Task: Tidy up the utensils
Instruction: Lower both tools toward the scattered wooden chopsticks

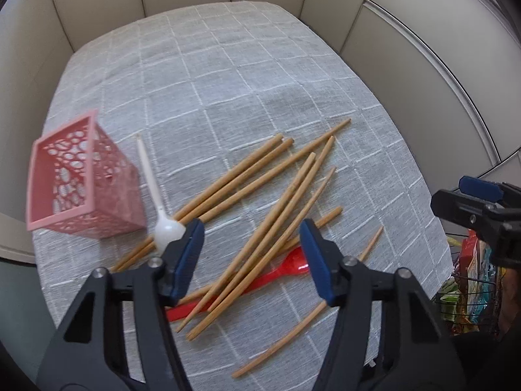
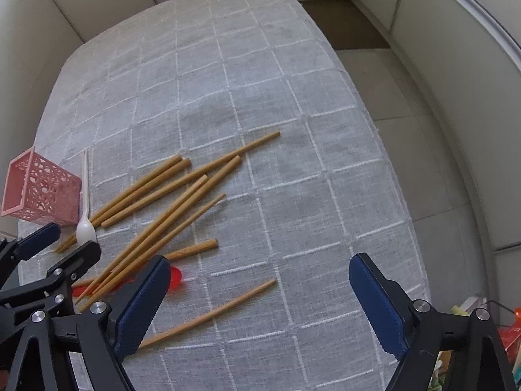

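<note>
Several wooden chopsticks [image 1: 285,192] [image 2: 171,218] lie criss-crossed on the grey checked tablecloth [image 1: 228,81]. A red plastic spoon [image 1: 298,262] [image 2: 177,278] lies under them. A white plastic spoon [image 1: 166,231] [image 2: 85,231] lies beside a pink perforated basket [image 1: 81,189] [image 2: 39,192], which stands upright at the left. One chopstick [image 2: 211,314] lies apart, nearer me. My left gripper [image 1: 251,228] hangs open over the pile with nothing pressed between its pads. My right gripper [image 2: 259,262] is wide open above the cloth, just right of the pile.
Cream panelled walls ring the table on the far and left sides. Pale floor tiles [image 2: 407,97] show past the right edge. A wire basket of colourful packets [image 1: 469,277] stands low at the right. The far half of the cloth [image 2: 244,65] holds no utensils.
</note>
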### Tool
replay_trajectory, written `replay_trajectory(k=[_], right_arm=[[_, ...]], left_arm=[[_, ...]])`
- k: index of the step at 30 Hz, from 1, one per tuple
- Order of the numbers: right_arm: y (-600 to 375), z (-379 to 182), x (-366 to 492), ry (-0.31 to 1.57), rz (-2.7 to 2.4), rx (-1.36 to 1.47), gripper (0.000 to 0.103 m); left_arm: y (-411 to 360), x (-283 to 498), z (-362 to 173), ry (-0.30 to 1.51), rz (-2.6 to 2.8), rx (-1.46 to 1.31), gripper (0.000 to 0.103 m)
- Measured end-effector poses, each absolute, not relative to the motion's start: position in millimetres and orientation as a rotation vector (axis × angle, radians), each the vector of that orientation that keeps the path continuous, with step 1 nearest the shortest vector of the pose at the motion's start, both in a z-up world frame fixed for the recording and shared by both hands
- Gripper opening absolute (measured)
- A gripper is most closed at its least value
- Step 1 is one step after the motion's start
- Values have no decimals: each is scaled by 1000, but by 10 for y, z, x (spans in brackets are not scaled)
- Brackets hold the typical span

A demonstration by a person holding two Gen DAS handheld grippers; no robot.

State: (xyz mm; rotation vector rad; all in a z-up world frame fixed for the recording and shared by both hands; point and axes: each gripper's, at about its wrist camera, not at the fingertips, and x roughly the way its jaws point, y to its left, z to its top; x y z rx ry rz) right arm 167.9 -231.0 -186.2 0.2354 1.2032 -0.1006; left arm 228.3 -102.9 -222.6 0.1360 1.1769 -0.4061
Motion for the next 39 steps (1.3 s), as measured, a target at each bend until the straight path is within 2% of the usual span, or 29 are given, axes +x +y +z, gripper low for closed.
replay_trajectory(k=[1,4,8,10,13,25,26,28,31,33,35,36,39], right_arm=[[-2350,-1898,1680,1211,-106,243,91],[-2468,-1983,1683,1227,-125,267,90],[-2607,-2065,1685,1240,-134,315,90],[-2652,-2099,1689,1250,-135,326,90],[-2708,-2124,1698,1255,-143,336,90],[-2830,-2129,1680,1245,-158,372,90],[-2826,-2126,1684,1244,-158,374,90],[-2820,-2123,1692,1242,-158,374,90],[-2798,-2128,1711,1245,-158,373,90],[-2777,-2138,1727,1246,-154,377,90],[-2751,-2152,1761,1248,-145,393,90],[-2740,-2162,1779,1247,-139,406,90],[-2713,-2193,1857,1243,-109,462,86]], left_arm=[[-1081,2330,-2281,1188,-426,128,44],[-1261,2425,-2405,1212,-460,109,32],[-1430,2517,-2491,1214,-464,102,26],[-1467,2580,-2552,1226,-451,92,18],[-1489,2651,-2609,1242,-441,58,14],[-1613,2772,-2721,1249,-403,79,13],[-1624,2795,-2741,1250,-405,74,14],[-1613,2809,-2770,1251,-397,69,22],[-1666,2828,-2794,1231,-395,88,22],[-1687,2834,-2789,1224,-393,97,18],[-1678,2838,-2750,1212,-392,98,9],[-1658,2826,-2696,1198,-392,95,0],[-1534,2802,-2538,1166,-378,80,0]])
